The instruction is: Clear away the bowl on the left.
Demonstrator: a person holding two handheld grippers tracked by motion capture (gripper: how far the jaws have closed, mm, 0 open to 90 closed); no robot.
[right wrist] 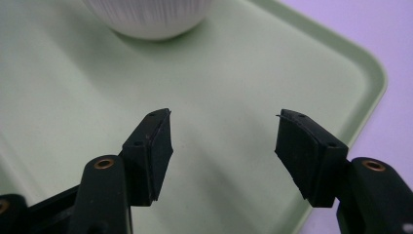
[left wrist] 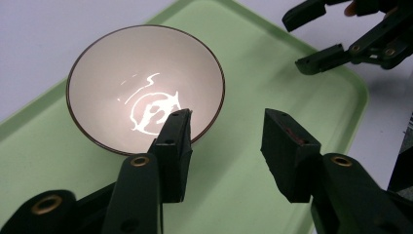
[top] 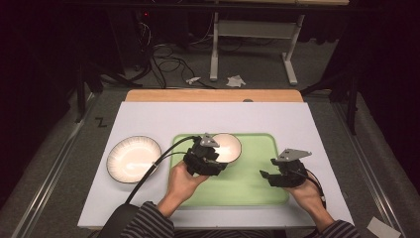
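Observation:
A small white bowl [top: 229,147] with a dark rim stands on the far left part of a light green tray [top: 247,183]. My left gripper [top: 214,157] is open right beside it. In the left gripper view, the bowl [left wrist: 141,83] is empty and glossy, and one jaw tip of the gripper [left wrist: 226,131] overlaps its near rim while the other hangs over bare tray [left wrist: 272,78]. My right gripper [top: 267,167] is open over the tray's right part, holding nothing. The right gripper view has its jaws [right wrist: 224,131] above the tray [right wrist: 78,83], with the bowl's ribbed outside [right wrist: 151,14] farther ahead.
A wide white ribbed plate [top: 133,158] lies on the white mat [top: 208,116] left of the tray. The mat covers a wooden table whose far edge [top: 213,95] shows. Beyond are floor cables and a table frame. My right gripper [left wrist: 350,39] shows in the left gripper view.

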